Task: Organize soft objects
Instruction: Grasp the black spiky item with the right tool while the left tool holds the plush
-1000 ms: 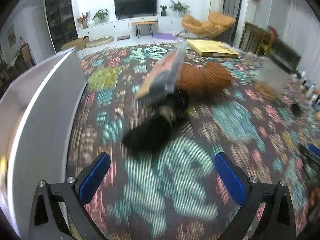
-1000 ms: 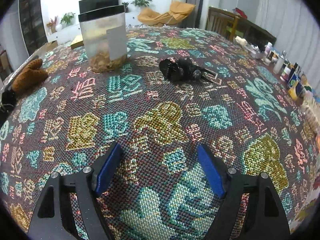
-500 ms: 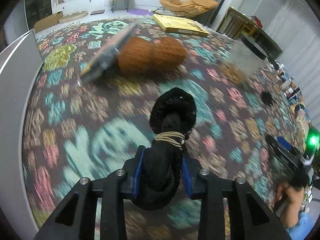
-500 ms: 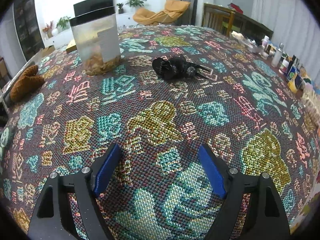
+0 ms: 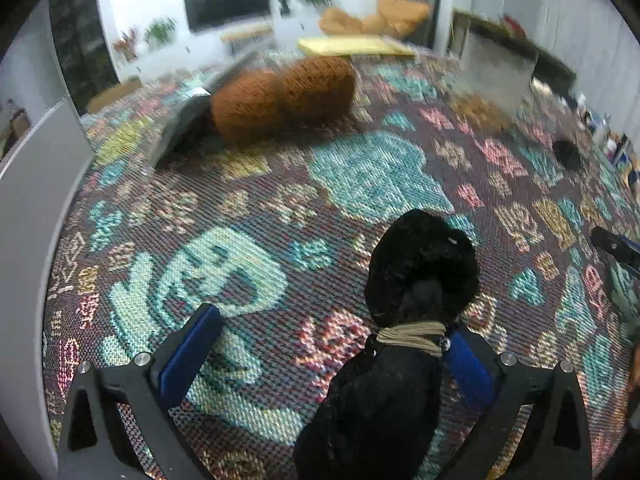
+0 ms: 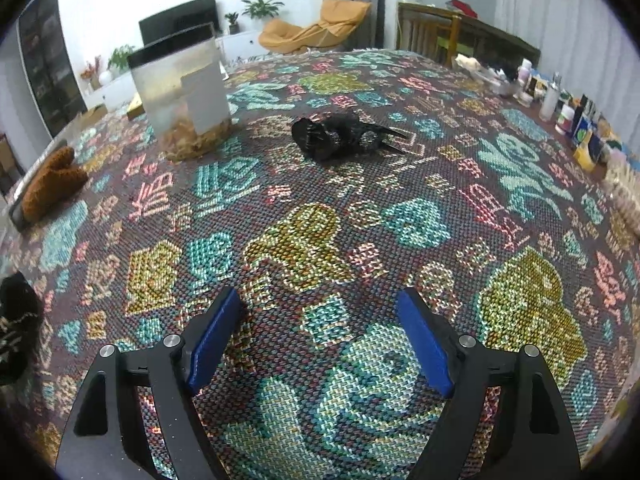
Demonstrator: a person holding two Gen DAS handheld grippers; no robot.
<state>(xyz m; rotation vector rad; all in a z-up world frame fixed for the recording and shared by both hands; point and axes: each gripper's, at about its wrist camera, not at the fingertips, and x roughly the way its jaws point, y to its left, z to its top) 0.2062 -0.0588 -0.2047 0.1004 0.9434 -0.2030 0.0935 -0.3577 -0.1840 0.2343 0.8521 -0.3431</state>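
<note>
Left to right on your desk (image 6: 520,184), woven patterned cloth over it. One white bin wall (image 5: 36,240) at far left, cut off by the frame. One brown plush toy (image 5: 280,100) leaning on a flat dark pack (image 5: 180,128); both blurred. One black plush toy (image 5: 416,320), tan cord round its neck, lying between your left gripper (image 5: 332,352) pads, against the right pad. Left jaws are opening, wide apart, not pressing it; its lower body is cut off at the bottom edge. One clear tub (image 6: 184,92) with tan contents. One black fuzzy item (image 6: 340,136) mid-desk, can't identify it. Your right gripper (image 6: 320,336) jaws are spread, empty, over bare cloth. Bottles (image 6: 560,104) line the far right edge, too small to count.
</note>
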